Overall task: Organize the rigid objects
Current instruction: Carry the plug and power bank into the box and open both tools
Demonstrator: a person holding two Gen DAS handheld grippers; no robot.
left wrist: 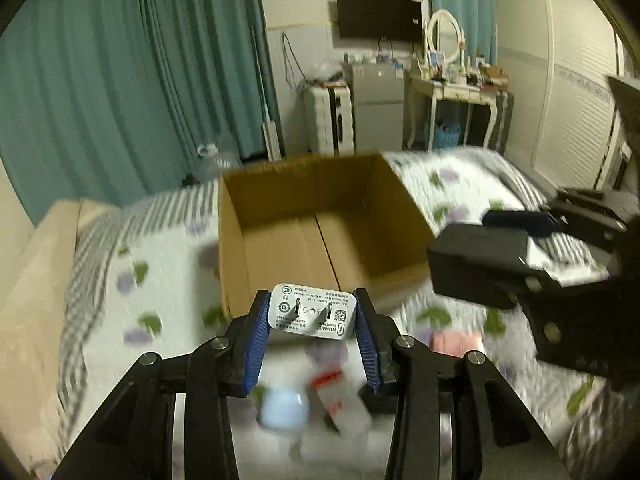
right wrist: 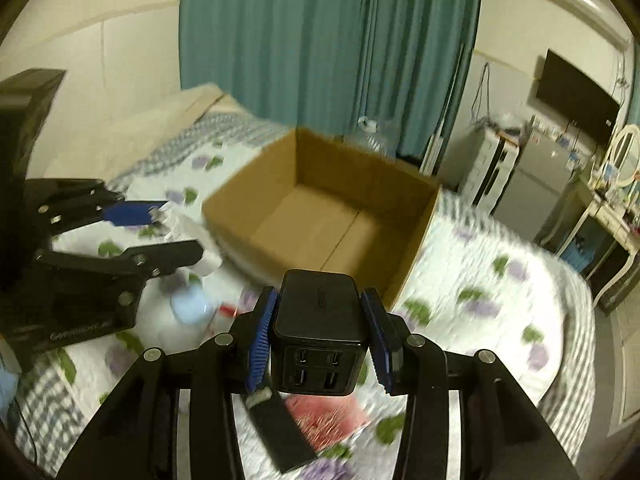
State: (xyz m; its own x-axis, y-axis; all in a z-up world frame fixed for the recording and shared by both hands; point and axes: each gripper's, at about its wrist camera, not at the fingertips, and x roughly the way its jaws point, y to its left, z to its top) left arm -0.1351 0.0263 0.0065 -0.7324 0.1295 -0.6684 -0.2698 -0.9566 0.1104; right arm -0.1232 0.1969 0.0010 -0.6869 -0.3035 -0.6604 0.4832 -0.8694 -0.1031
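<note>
Left gripper clenches a white charger, right gripper a black one (both lifted); the cardboard box sits open at centre frame, just beyond both.

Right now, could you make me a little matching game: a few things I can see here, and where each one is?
Things:
1. white charger
2. black charger
3. cardboard box
4. red packet

Places:
A. lying on the bed cover below the right gripper
B. clamped in the left gripper
C. standing open on the bed
D. clamped in the right gripper

Pairs: 1-B, 2-D, 3-C, 4-A
</note>
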